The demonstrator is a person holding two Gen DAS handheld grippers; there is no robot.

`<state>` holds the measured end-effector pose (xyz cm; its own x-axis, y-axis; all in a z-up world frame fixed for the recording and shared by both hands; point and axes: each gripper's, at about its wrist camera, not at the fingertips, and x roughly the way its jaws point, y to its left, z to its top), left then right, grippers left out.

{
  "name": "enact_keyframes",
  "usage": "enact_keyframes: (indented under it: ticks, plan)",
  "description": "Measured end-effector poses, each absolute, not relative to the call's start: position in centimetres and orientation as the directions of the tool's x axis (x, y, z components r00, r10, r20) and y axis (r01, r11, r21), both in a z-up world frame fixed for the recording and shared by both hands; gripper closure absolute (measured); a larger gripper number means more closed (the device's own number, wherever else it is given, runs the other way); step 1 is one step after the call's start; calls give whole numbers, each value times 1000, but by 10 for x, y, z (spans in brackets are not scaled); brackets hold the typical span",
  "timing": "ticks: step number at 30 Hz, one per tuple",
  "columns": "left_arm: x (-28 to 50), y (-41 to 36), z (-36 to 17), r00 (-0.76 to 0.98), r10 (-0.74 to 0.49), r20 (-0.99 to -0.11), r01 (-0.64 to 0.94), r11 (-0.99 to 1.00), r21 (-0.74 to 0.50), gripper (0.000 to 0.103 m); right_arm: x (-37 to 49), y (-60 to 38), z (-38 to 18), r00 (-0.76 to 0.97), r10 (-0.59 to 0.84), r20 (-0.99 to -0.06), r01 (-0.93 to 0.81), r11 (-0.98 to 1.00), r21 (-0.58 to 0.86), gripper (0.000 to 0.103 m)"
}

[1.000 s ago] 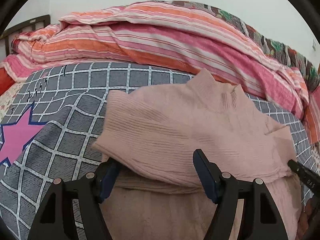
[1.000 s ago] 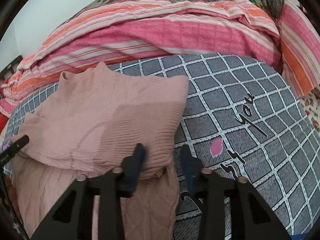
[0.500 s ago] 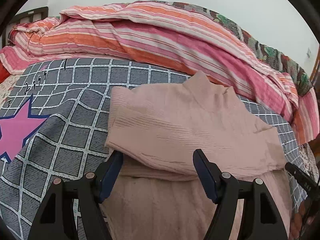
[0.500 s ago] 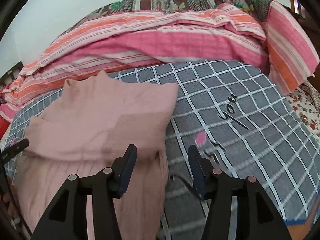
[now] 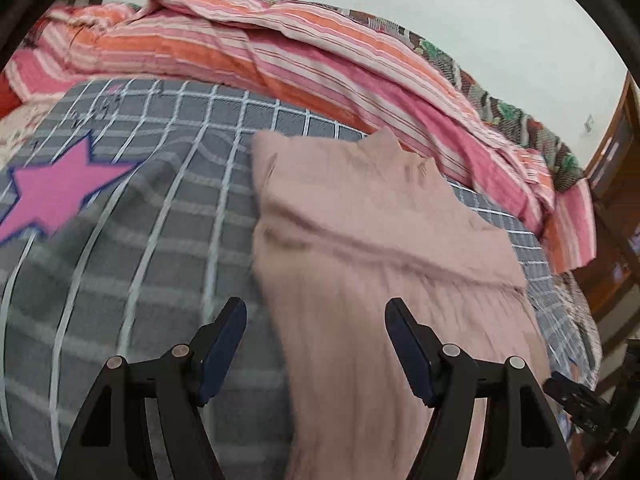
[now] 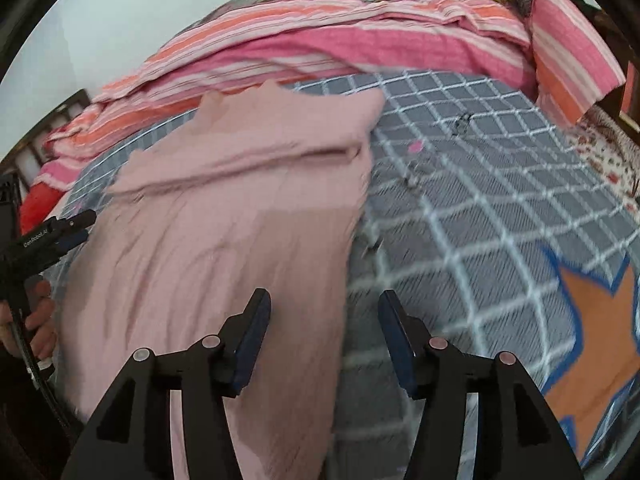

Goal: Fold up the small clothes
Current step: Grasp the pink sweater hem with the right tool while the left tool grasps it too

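A pink knit sweater (image 5: 360, 240) lies flat on the grey checked bedspread (image 5: 160, 240), its upper part folded down over the body. It also shows in the right wrist view (image 6: 224, 240). My left gripper (image 5: 316, 320) is open and empty, above the sweater's lower left edge. My right gripper (image 6: 324, 312) is open and empty, above the sweater's lower right edge. The left gripper's body shows at the left of the right wrist view (image 6: 44, 240); the right gripper's tip shows at the lower right of the left wrist view (image 5: 576, 396).
A heap of pink and orange striped bedding (image 5: 320, 64) runs along the back of the bed, also in the right wrist view (image 6: 360, 40). A pink star print (image 5: 60, 188) and an orange star print (image 6: 596, 320) mark the bedspread. Wooden furniture (image 5: 616, 168) stands at right.
Both grippers have let go of the folded-over part and drawn back toward me and up. The right gripper's jaws have opened wider. The sweater lies where it was laid.
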<state>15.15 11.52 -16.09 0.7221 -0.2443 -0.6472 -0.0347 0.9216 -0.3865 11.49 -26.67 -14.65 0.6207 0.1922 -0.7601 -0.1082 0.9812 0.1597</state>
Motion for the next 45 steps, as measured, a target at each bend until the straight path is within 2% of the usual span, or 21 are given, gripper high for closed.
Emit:
enact_keyframes:
  ticks: [3,8,17,20,23,25,26,29,39,41,42,43,45]
  plan:
    - [120,125,-167,728,-293,-619,5,906,-423,34,96,-259,-155,599,251,-761,-152,968,200,48]
    - [91,124,-176,694,-385,-608,92,886,-455,34,72,-254,-164,617,264,-741,-171,964,201,55]
    - [100,101,-183,649,-502,-572,170,828,-534,35,86,-277,-166,588,397,-705,-157,911,382,56]
    - [108,95,-182,664,-510,-547,168,815,-555,36,102,-277,-166,592,409,-695,-157,904,398,56]
    - [109,89,-182,675,-510,-534,165,810,-563,41,107,-276,-167,589,416,-693,-153,899,410,56]
    - [105,87,-184,683,-501,-531,165,814,-557,48,101,-274,-166,592,396,-701,-157,911,382,65]
    - [102,87,-185,676,-501,-540,159,815,-558,51,96,-273,-167,589,387,-709,-162,916,366,66]
    - [91,89,-188,656,-532,-536,168,795,-583,55,80,-274,-168,571,407,-713,-181,909,375,66]
    - [31,73,-194,622,-529,-578,194,819,-541,55,32,-271,-183,496,467,-732,-203,882,424,67]
    - [14,68,-196,629,-499,-596,187,842,-507,55,23,-271,-188,508,453,-733,-184,888,421,72]
    - [8,67,-198,630,-490,-602,185,848,-496,55,20,-270,-189,511,452,-731,-179,888,424,79]
    - [2,66,-199,632,-475,-612,179,858,-481,56,17,-269,-189,512,457,-727,-179,885,430,83]
    - [-6,65,-201,641,-452,-620,167,871,-462,59,14,-268,-189,524,447,-725,-171,889,424,83]
